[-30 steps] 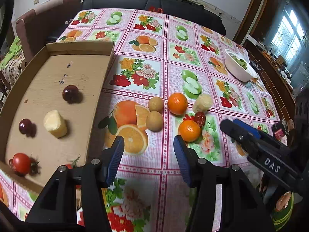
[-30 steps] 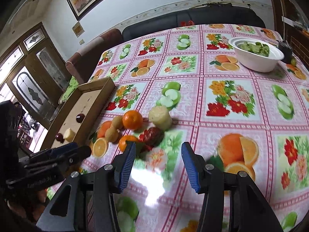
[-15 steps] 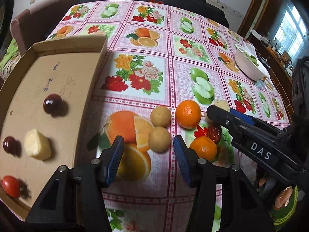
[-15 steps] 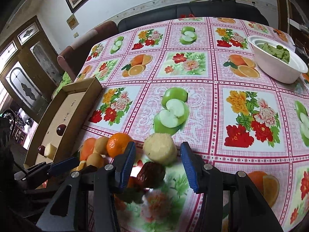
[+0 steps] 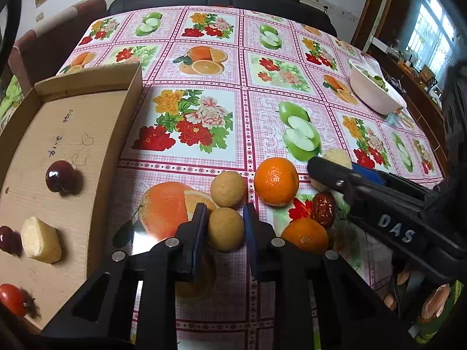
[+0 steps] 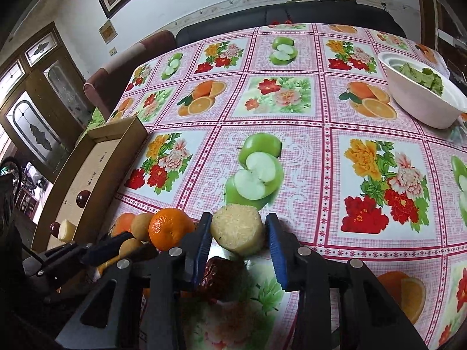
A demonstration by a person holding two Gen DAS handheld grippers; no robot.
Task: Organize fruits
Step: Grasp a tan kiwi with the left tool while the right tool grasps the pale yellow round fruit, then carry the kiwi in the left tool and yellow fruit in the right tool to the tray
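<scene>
My left gripper (image 5: 224,227) is shut on a small tan round fruit (image 5: 225,229) on the tablecloth. A second tan fruit (image 5: 228,188), two oranges (image 5: 276,181) (image 5: 305,235) and a red date (image 5: 323,207) lie close around it. My right gripper (image 6: 238,232) stands around a pale yellow peeled fruit chunk (image 6: 238,230); its jaws are narrowed, with a small gap on the right side. The date (image 6: 221,268) lies just below it. A cardboard tray (image 5: 32,192) at the left holds a dark cherry (image 5: 60,176), a yellow chunk (image 5: 41,239) and a red tomato (image 5: 11,299).
A white bowl (image 6: 420,105) with green pieces stands at the far right of the table. A dark sofa (image 5: 221,0) and a brown chair back (image 5: 38,46) line the table's far side. The right gripper's body (image 5: 388,213) crosses the left wrist view.
Both grippers moved forward and down to the fruit cluster. The left jaws shut on the near tan fruit. The right jaws narrowed around the pale chunk.
</scene>
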